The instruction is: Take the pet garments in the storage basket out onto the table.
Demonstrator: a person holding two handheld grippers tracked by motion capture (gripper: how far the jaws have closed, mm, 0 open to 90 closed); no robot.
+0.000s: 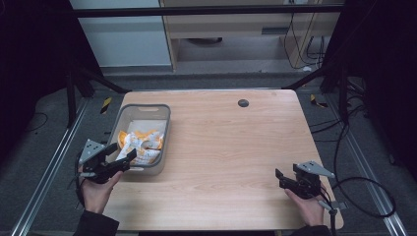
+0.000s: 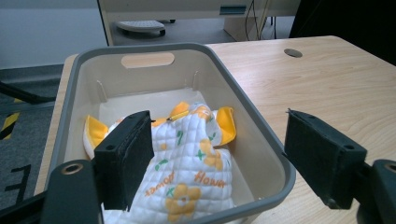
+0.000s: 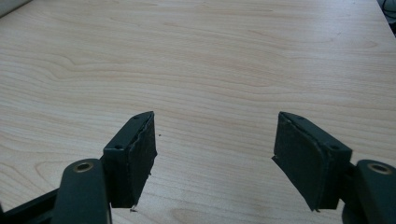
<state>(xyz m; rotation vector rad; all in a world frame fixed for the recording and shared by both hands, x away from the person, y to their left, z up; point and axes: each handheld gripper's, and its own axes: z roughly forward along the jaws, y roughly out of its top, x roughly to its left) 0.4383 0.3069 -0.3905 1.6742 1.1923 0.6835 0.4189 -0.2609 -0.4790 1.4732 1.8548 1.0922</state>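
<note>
Left gripper (image 1: 122,154): a hand at the near-left corner of the table is holding it; its jaws are standing wide apart with nothing between them; they are pointing over the near rim of the bin; in the left gripper view, one jaw is hanging over the inside of the bin in front of the cloth while the other is sitting outside the bin's right wall, above the wood

Grey bin (image 1: 166,129): it is sitting on the left part of the table, just beside the left edge; its long side is running from near to far; a handle slot is showing in its far wall

Quilted cloth (image 2: 196,158): it is lying bunched in the near half of the bin; white with orange flowers, green marks and an orange lining turning up at its edges; no jaw is touching it as far as I can tell

Table (image 1: 231,147): light wood; a small dark round cap (image 1: 243,103) is sitting near the far edge

Right gripper (image 1: 284,179): a hand at the near-right corner is holding it low over the wood; its jaws are gaping open and gripping nothing; it is well apart from the bin
</note>
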